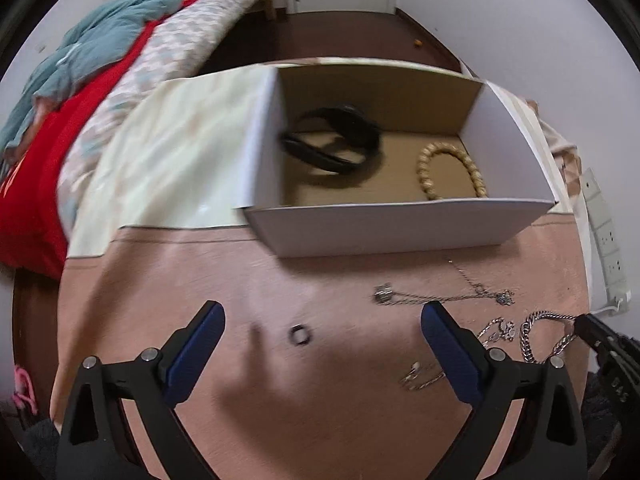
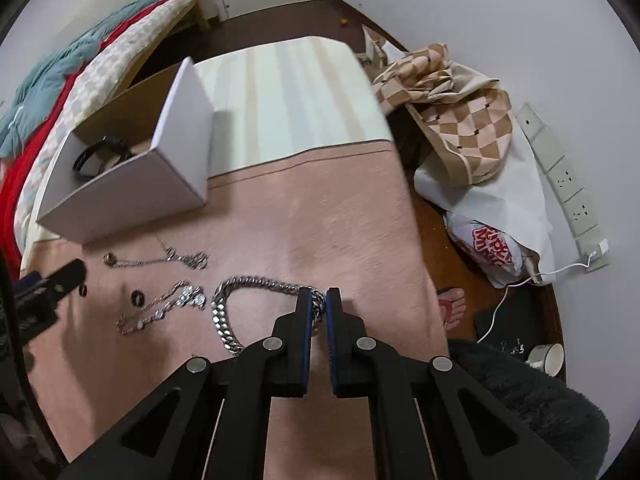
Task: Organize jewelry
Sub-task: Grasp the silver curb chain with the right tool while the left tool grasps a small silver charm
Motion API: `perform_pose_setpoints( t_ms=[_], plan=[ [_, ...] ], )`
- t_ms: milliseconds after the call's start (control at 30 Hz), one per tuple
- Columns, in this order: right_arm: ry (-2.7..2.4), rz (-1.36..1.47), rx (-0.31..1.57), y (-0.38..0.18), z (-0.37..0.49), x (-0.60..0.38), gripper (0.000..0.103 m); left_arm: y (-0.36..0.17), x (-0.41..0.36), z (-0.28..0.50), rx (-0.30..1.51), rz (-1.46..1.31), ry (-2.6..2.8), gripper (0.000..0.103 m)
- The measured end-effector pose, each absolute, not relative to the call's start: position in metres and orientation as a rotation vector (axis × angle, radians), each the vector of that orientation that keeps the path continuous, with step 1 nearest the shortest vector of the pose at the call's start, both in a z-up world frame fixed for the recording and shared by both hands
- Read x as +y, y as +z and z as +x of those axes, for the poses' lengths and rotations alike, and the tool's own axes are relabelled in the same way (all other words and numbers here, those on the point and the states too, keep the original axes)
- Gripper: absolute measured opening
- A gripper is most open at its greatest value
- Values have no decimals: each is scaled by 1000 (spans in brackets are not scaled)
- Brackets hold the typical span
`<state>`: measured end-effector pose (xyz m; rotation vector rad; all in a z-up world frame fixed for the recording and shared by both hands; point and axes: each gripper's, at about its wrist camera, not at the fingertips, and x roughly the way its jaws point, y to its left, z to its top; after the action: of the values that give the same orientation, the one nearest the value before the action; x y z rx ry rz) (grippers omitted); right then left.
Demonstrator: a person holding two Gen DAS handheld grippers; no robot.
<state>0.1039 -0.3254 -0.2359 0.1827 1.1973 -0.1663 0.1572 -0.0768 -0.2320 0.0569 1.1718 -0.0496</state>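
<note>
My right gripper is shut on the thick silver curb chain, whose loop lies on the pink cloth; the chain also shows at the right of the left wrist view. My left gripper is open above the cloth, with a small dark ring lying between its fingers' line, untouched. Thin silver necklaces and a smaller chain lie nearby. The white cardboard box holds a black band and a gold beaded bracelet.
A bed with red and teal blankets is to the left. Right of the table sit a checkered bag, a white plastic bag and a power strip. A person's foot in a sandal rests on the floor.
</note>
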Motion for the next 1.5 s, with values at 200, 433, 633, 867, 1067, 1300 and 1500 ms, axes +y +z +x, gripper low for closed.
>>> perform_pose_setpoints(
  t_ms=[200, 433, 633, 867, 1067, 1300, 1500],
  plan=[
    [-181, 193, 1198, -238, 107, -334, 7, -248, -99, 164, 1195, 94, -85, 83],
    [-186, 192, 1199, -239, 108, -334, 7, -254, -101, 167, 1205, 95, -99, 62],
    [-181, 195, 1195, -238, 109, -334, 7, -250, -105, 167, 1196, 82, -141, 9],
    [-138, 211, 1161, -218, 104, -328, 7, -237, -88, 158, 1187, 6, -178, 9],
    [-76, 227, 1113, -186, 100, -318, 2, -203, -70, 144, 1151, -43, -213, 9],
    [-9, 210, 1053, -147, 102, -304, 0, -153, -55, 133, 1079, -72, -268, 9],
    [66, 194, 981, -102, 112, -290, 0, -112, -56, 135, 1019, -92, -292, 9]
  ],
)
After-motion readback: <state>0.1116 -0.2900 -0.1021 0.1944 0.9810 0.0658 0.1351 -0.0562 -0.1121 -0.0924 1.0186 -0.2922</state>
